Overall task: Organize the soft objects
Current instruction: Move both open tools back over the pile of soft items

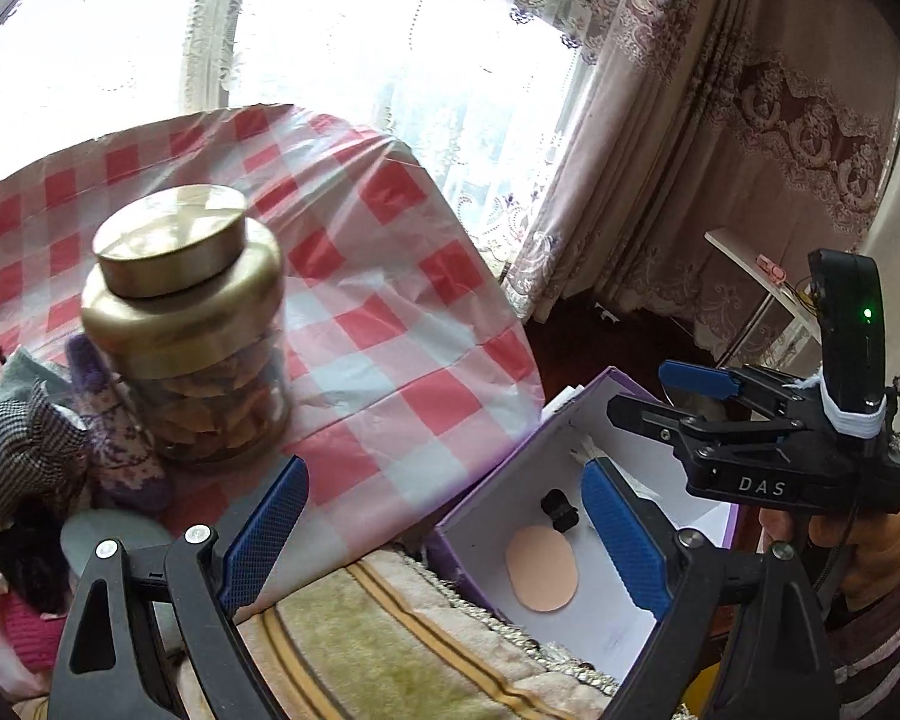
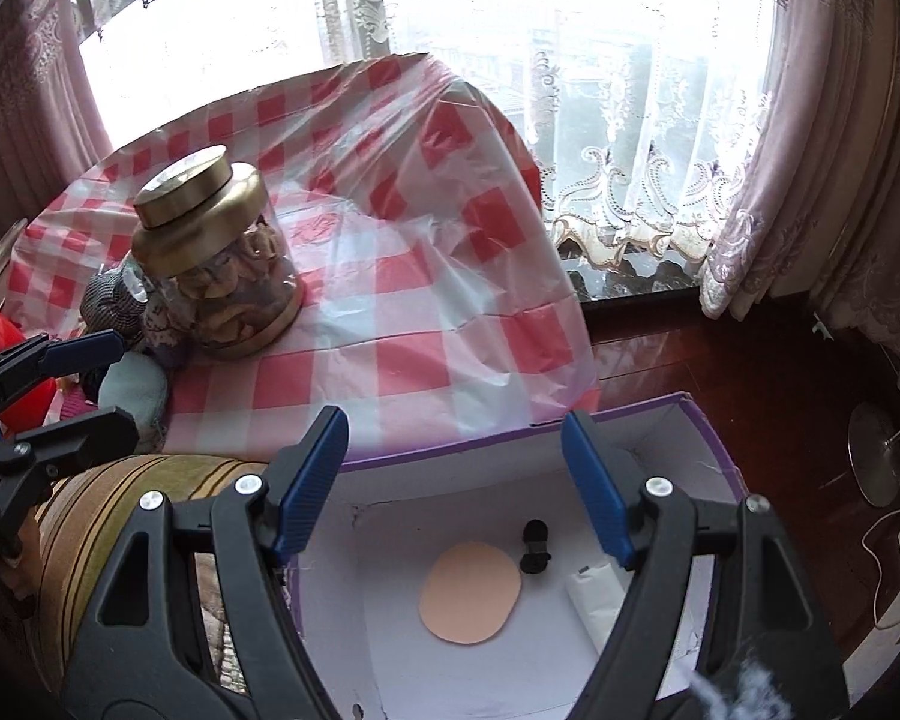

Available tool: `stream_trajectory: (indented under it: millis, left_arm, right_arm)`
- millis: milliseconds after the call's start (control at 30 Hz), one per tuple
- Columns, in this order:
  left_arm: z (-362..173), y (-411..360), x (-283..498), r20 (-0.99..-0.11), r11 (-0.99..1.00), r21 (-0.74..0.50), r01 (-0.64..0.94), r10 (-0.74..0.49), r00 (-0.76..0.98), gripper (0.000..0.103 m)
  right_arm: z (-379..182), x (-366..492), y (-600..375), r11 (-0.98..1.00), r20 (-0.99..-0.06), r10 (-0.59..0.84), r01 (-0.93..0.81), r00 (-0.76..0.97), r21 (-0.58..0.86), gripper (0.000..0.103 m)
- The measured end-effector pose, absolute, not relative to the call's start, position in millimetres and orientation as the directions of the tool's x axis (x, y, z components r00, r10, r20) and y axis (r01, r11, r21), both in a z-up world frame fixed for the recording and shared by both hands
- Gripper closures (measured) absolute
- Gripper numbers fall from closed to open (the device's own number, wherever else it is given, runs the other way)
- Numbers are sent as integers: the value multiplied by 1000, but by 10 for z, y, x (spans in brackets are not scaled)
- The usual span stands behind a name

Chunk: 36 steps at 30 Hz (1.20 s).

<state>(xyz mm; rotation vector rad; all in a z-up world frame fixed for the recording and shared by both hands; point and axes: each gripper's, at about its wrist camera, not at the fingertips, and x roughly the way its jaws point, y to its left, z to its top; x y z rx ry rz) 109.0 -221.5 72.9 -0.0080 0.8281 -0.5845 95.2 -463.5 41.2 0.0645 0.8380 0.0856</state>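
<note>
Grippers, one in each of a person's hands, hover over a purple box (image 2: 699, 420) with a white inside, standing beside a table under a red-and-white checked cloth (image 2: 414, 360). The right gripper (image 2: 453, 489) has its blue-padded jaws spread wide with nothing between them. The left gripper (image 1: 444, 531) is likewise spread wide and empty. Inside the box lie a peach oval pad (image 2: 470, 592), a small black object (image 2: 535, 546) and a white roll (image 2: 594, 594). On the table, a gold-lidded jar (image 1: 189, 324) stands next to a heap of soft things (image 1: 60, 450), possibly socks and cloths; blur hides detail.
</note>
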Motion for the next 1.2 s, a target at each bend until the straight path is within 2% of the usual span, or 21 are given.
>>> stream_trajectory:
  millis: [267, 600, 867, 1200]
  left_arm:
    - [746, -1440, 1186, -674, 916, -219, 335, -390, 627, 10]
    - [628, -400, 1323, -694, 982, -171, 79, -177, 698, 10]
    - [420, 307, 1413, -740, 983, -119, -138, 5, 672, 10]
    - [144, 692, 1485, -789, 955, -73, -286, 121, 602, 10]
  right_arm:
    - [482, 993, -4072, 984, -744, 162, -167, 648, 68, 27]
    - [508, 1077, -3415, 953, -754, 247, -293, 609, 75, 26]
    - [462, 1158, -2851, 917, -773, 285, -397, 567, 46, 26]
    - [258, 1314, -2199, 854, -810, 375, -507, 450, 114, 25]
